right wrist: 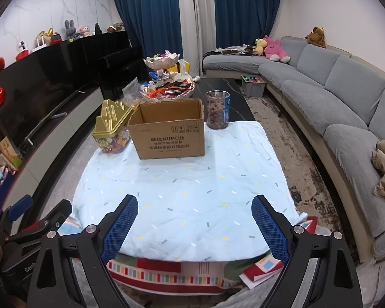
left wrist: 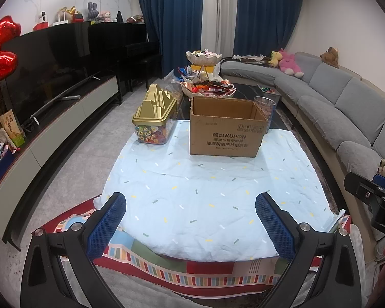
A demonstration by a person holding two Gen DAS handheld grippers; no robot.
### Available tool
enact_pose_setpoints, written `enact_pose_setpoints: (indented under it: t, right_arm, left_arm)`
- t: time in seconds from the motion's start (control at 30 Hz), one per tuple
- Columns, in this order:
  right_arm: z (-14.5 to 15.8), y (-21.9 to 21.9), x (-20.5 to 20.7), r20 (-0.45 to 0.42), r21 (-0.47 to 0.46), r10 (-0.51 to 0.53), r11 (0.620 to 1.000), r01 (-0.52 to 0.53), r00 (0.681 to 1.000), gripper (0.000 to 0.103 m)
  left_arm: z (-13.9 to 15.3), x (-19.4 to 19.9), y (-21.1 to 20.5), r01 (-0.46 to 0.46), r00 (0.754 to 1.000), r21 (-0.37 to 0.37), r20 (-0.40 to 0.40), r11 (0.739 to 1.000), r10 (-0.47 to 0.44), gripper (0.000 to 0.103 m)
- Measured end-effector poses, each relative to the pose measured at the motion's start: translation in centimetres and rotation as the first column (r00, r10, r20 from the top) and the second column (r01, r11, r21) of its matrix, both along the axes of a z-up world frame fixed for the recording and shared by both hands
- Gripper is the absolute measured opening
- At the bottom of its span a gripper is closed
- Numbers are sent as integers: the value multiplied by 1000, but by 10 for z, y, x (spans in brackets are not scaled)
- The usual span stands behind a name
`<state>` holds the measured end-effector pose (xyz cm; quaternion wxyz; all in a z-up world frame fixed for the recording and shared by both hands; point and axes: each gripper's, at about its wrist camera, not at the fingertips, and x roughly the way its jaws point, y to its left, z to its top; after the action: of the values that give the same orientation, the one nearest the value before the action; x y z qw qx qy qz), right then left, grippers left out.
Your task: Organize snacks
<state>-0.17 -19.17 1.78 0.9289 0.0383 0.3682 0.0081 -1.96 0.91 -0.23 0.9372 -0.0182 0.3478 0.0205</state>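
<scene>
We are holding both pairs of blue-padded fingers spread wide with nothing between them: the left gripper and the right gripper are both hovering over the near edge of the pale blue cloth, tilted down toward it, side by side. From there, everything we are meant to sort is lying straight ahead, well apart from either set of fingertips. The open cardboard box is standing at the far end of the cloth, its long side facing us. Just to its left is the clear candy tub with the gold lid, and to its right the glass jar of round brown snacks. Behind the box, the tiered dish of wrapped snacks is sitting on the dark table. We are judging that the tub lies nearer our left hand and the jar nearer our right, with the box mouth between them.
</scene>
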Motion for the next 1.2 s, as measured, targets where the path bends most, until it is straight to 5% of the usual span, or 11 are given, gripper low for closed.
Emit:
enact_pose_setpoints:
  t: [1.2]
  right_arm:
    - [4, 1, -3, 12, 0, -7, 1000, 7, 1000, 91]
  left_arm:
    - [2, 4, 1, 12, 1000, -6, 7, 1000, -12, 103]
